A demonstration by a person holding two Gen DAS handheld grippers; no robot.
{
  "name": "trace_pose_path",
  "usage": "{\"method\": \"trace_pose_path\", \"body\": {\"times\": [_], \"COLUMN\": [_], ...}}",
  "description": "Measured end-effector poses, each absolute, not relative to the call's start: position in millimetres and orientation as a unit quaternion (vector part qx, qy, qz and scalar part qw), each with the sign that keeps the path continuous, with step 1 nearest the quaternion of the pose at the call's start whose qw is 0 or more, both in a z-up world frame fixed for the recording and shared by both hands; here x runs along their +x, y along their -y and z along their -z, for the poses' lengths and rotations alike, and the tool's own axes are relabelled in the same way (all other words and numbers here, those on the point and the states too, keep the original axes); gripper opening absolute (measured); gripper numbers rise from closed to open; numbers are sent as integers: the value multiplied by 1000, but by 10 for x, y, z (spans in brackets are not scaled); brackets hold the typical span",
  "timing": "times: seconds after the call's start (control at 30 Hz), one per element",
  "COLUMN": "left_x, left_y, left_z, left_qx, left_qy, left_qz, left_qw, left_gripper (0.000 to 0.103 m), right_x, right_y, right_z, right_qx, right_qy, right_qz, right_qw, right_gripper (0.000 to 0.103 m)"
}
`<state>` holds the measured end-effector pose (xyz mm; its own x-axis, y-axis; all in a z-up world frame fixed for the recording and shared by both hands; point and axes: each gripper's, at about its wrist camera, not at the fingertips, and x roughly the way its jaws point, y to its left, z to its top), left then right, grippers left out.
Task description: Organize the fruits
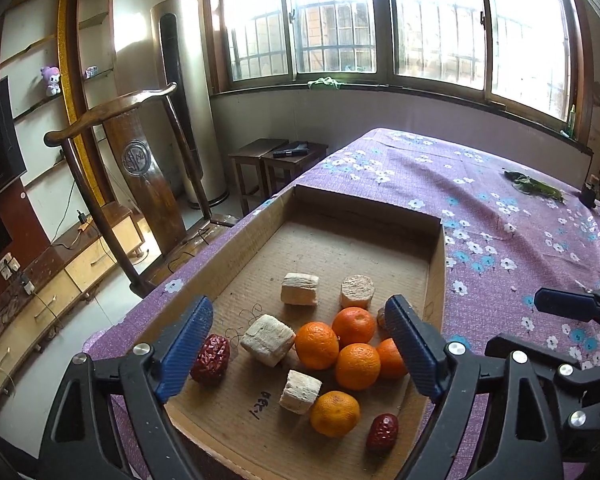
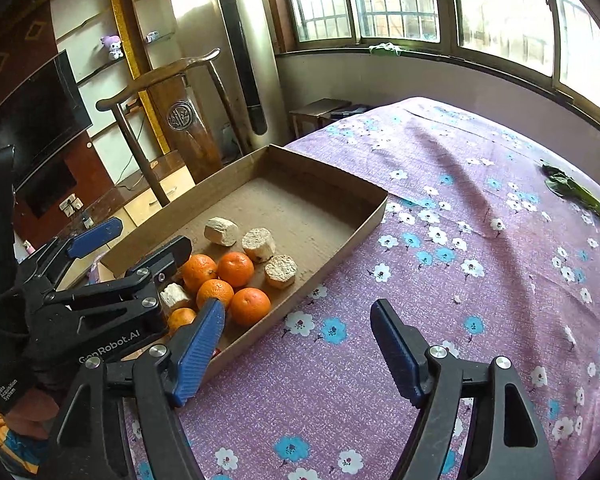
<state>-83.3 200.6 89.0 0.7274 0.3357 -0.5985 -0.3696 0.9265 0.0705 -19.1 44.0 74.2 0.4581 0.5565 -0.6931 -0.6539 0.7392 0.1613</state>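
The 5 mandarins (image 1: 342, 354) cluster with 2 red dates (image 1: 211, 359) at the near end of the cardboard tray (image 1: 364, 202), grouped by kind. The left claw (image 1: 300, 354) hangs wide and empty above them; the right claw (image 2: 298, 354), equally wide, holds nothing over the floral bedspread (image 2: 480, 240).

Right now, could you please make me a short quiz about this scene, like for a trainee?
1. True or false: the left claw is shut on an orange.
2. How many oranges lie in the cardboard box? A) three B) five C) seven
3. Fill in: the two dark red fruits in the box look like ____.

Key:
1. False. Its jaws stand open above the fruit and hold nothing; the right claw is open too, over the purple flowered cloth.
2. B.
3. Red dates; the second one lies near the box's front edge.
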Motion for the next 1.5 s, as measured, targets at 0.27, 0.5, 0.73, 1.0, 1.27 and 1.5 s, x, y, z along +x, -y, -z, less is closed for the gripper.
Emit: {"method": "trace_pose_path", "body": {"times": [0.27, 0.5, 0.73, 1.0, 1.27, 1.5], "left_x": [-885, -878, -876, -865, -879, -894], "left_y": [-1921, -1855, -1828, -1810, -1840, -1892], "left_z": [-951, -960, -960, -957, -952, -939], "left_qx": [-23, -20, -19, -17, -24, -26], "left_qy": [-312, -310, -312, -314, -312, -313], "left_qz": [-187, -185, -185, -185, -187, -191], "left_qw": [931, 932, 932, 931, 931, 930], "left_gripper": [88, 88, 88, 88, 88, 88], "right_x": [-221, -229, -219, -213, -227, -231], "right_y": [-353, -295, -288, -289, -324, -358], "right_z": [-760, -753, -730, -715, -694, -658], "right_qx": [-64, -63, -65, -66, -72, -77], "right_qy": [-375, -375, -379, -383, -385, -390], "right_qz": [-350, -349, -349, -348, -352, -352], "right_qw": [856, 857, 855, 853, 850, 847], "right_gripper": [85, 85, 86, 86, 86, 86]}}
